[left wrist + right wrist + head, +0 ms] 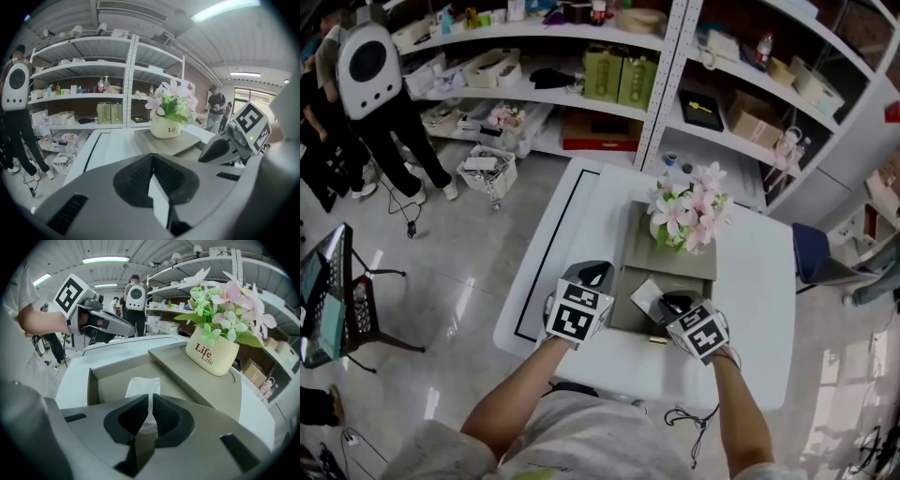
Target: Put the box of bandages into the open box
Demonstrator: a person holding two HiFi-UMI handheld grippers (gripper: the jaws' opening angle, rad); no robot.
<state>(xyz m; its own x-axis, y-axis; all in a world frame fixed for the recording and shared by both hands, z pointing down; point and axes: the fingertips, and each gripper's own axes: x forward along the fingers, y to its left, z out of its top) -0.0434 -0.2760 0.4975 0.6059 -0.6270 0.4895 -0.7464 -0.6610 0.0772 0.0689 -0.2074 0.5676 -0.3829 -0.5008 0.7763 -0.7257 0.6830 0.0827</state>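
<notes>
A small white box of bandages is pinched at its near end by my right gripper, which is shut on it. It hangs low inside the open grey box, near that box's front right. My left gripper hovers just outside the open box's left wall, over the white table. Its jaws are shut with nothing between them. My gripper hides the bandage box's rear end.
The grey lid lies across the far half of the open box, with a cream flower pot on it. Shelves stand beyond the table. A person stands at the far left.
</notes>
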